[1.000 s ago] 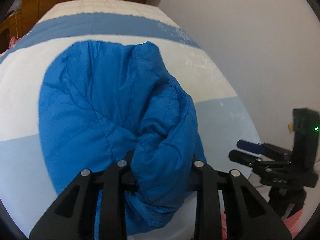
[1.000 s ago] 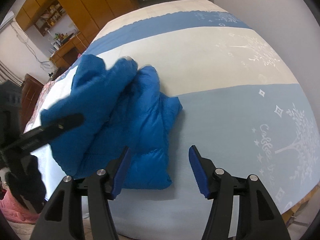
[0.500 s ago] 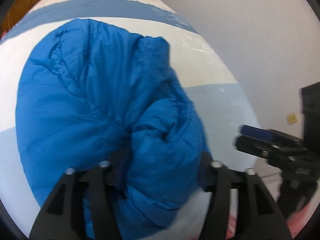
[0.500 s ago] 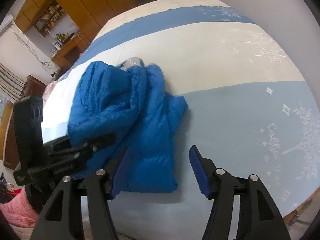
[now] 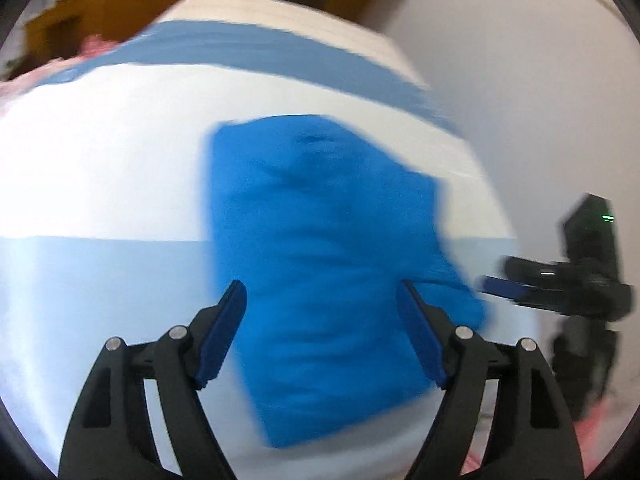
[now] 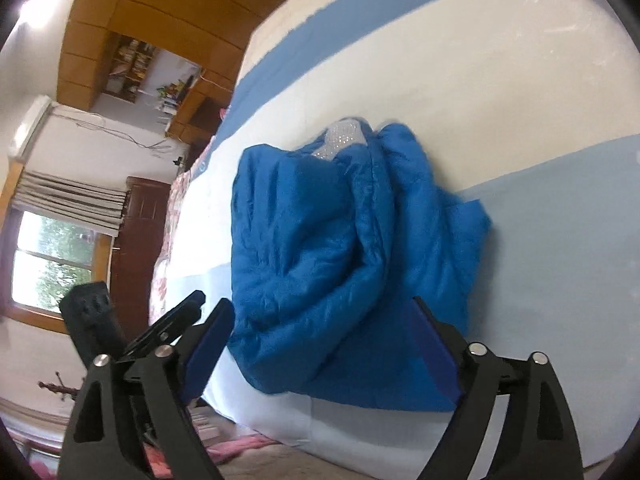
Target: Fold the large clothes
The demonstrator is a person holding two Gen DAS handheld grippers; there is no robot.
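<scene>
A blue padded jacket point(image 5: 332, 264) lies folded into a thick bundle on the bed point(image 5: 100, 184), near its front edge. The left wrist view is blurred by motion. My left gripper point(image 5: 322, 332) is open and empty, held above the near end of the jacket. My right gripper point(image 6: 320, 344) is open and empty, with its fingers on either side of the jacket's point(image 6: 340, 256) near edge; contact cannot be told. A silvery lining patch point(image 6: 344, 142) shows at the jacket's far end. Each gripper shows in the other's view: the right point(image 5: 560, 280), the left point(image 6: 132, 328).
The bed has a white and blue striped cover point(image 6: 540, 220). A plain wall point(image 5: 520, 80) runs along its right side. Wooden cupboards point(image 6: 140, 20), a window point(image 6: 52, 264) and a dark door point(image 6: 140, 232) stand beyond the bed's left side. Pink cloth point(image 6: 236, 448) lies on the floor below the front edge.
My left gripper has let go of the jacket, opened and drawn back; the lifted half now lies folded flat. My right gripper has tilted and moved in over the jacket's near edge.
</scene>
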